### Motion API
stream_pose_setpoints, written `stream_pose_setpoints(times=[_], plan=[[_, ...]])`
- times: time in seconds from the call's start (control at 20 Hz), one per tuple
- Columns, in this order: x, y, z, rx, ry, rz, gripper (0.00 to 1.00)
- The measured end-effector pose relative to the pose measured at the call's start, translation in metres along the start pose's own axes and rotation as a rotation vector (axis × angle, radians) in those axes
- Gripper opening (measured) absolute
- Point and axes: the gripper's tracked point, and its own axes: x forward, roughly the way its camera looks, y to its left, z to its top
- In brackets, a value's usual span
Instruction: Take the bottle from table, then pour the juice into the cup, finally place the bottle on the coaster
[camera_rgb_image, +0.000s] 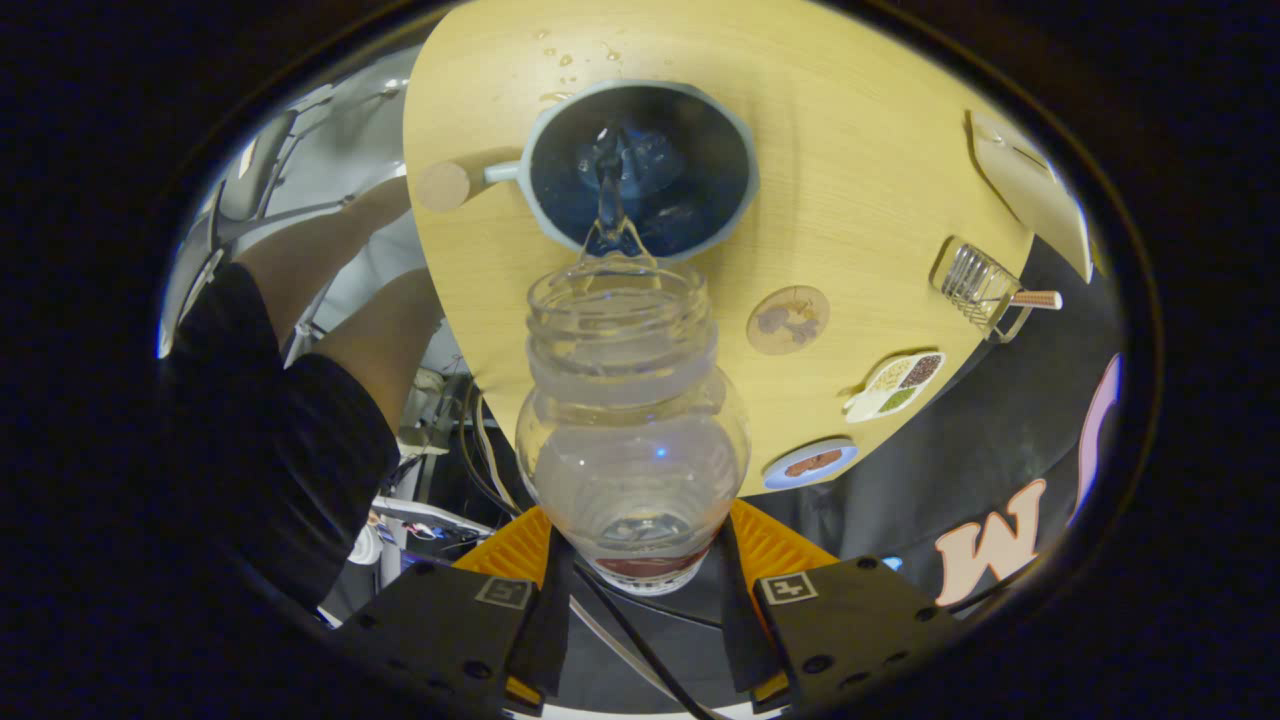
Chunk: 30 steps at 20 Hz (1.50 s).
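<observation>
Cup (640, 170): left of the coaster (788, 319), set under the spout to catch the juice. Bottle (632, 420): we tip it over the cup, pouring. Gripper (640, 575): fingers clamped on the bottle's base.

1. The bottle (632, 420) sits between the two fingers of the tool (640, 590), both pressing on its lower body, its open mouth tipped toward the far side.
2. Just beyond the bottle's mouth stands the cup (640, 170) on the desk (860, 180); a stream runs from the mouth into the cup.
3. The cup's handle points left, toward a small round disc (442, 186) near the desk's left edge.
4. Right of the bottle's neck lies the coaster (788, 319), apart from the cup.
5. Nearer and right of the coaster lie a divided tray (897, 386) and a small plate (810, 464) at the desk's edge.
6. Far right stands a wire rack (978, 286).
7. A person's legs (350, 300) are left of the desk.
</observation>
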Motion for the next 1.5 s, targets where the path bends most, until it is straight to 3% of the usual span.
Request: stream_pose_setpoints(times=[1.5], plan=[[-0.030,-0.010,-0.020,-0.028,0.070,-0.019,0.67]])
